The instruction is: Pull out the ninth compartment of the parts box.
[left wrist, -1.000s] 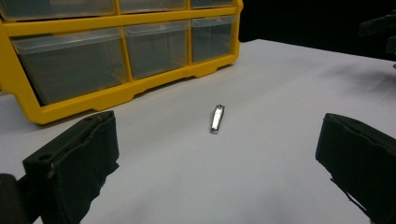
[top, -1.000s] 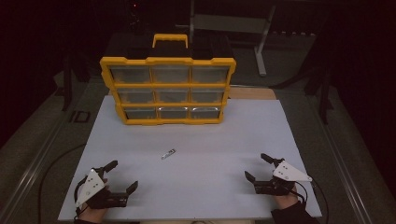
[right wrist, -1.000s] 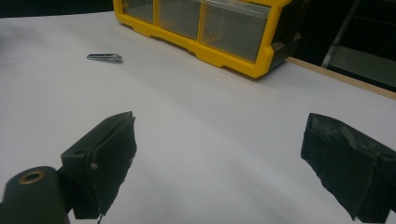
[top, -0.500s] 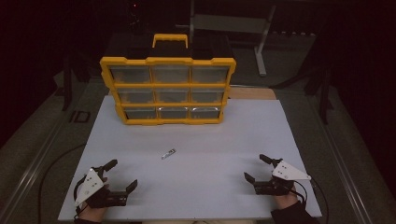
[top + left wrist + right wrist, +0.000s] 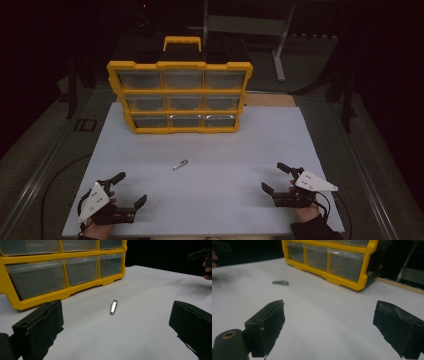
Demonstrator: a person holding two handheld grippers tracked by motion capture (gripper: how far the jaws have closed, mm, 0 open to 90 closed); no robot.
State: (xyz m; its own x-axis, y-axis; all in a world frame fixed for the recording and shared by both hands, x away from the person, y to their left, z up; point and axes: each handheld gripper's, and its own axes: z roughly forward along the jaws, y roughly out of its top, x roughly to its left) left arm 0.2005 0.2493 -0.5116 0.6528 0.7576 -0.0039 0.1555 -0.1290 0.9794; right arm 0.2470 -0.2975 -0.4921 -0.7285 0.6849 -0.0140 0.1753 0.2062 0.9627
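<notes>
Both grippers, left gripper [image 5: 128, 189] and right gripper [image 5: 272, 176], are sitting wide open and empty near the desk's [image 5: 320, 150] near edge; nail clipper [image 5: 180, 164] is lying flat mid-desk, so I'd be straddling its narrow sides.

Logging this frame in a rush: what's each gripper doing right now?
Left gripper: open, holding nothing, low over the white table.
Right gripper: open, holding nothing.

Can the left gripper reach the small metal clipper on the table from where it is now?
Probably yes. The left gripper is open, and bare white table lies between it and the nail clipper. The yellow drawer cabinet stands behind the clipper, not in the way.
</notes>
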